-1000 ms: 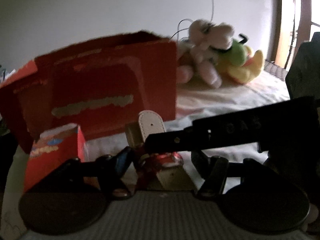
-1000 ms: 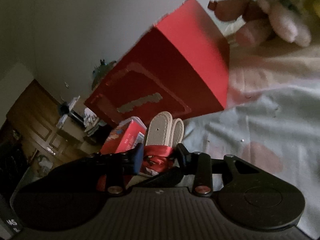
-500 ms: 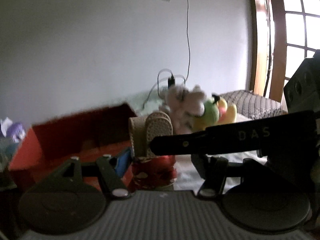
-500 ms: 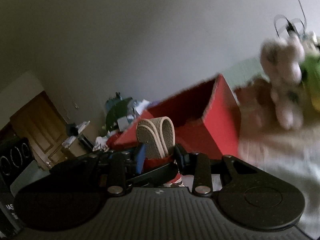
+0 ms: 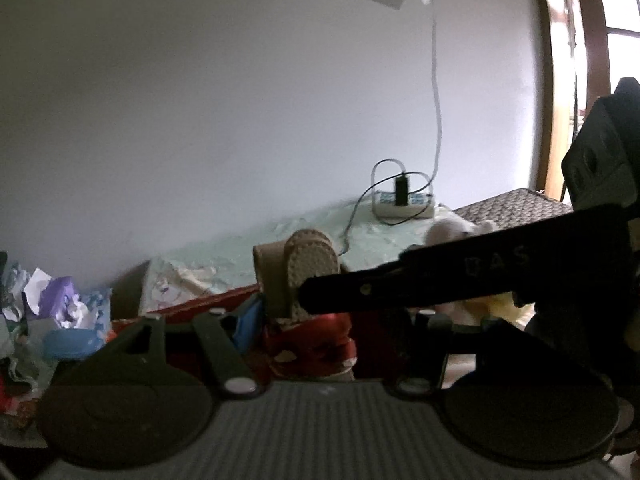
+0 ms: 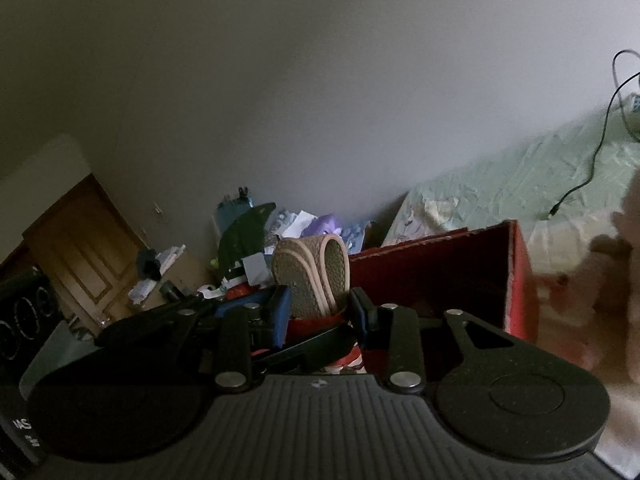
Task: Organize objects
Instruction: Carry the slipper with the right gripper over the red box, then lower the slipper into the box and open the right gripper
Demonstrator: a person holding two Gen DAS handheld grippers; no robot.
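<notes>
Both tools grip one pair of small red shoes, soles up. Between the fingers of the right tool (image 6: 316,312), the shoes (image 6: 310,276) stand with their tan ribbed soles rising above the blue pads, the red uppers pinched between them. From the left wrist view, the left tool (image 5: 324,320) is clenched on the same shoes (image 5: 310,312), with the right tool's black arm crossing in front. An open red box (image 6: 472,280) sits on the bed (image 6: 520,184) just behind and to the right of the shoes, which are held above its near edge. A power strip (image 5: 404,204) lies farther back on the bed.
</notes>
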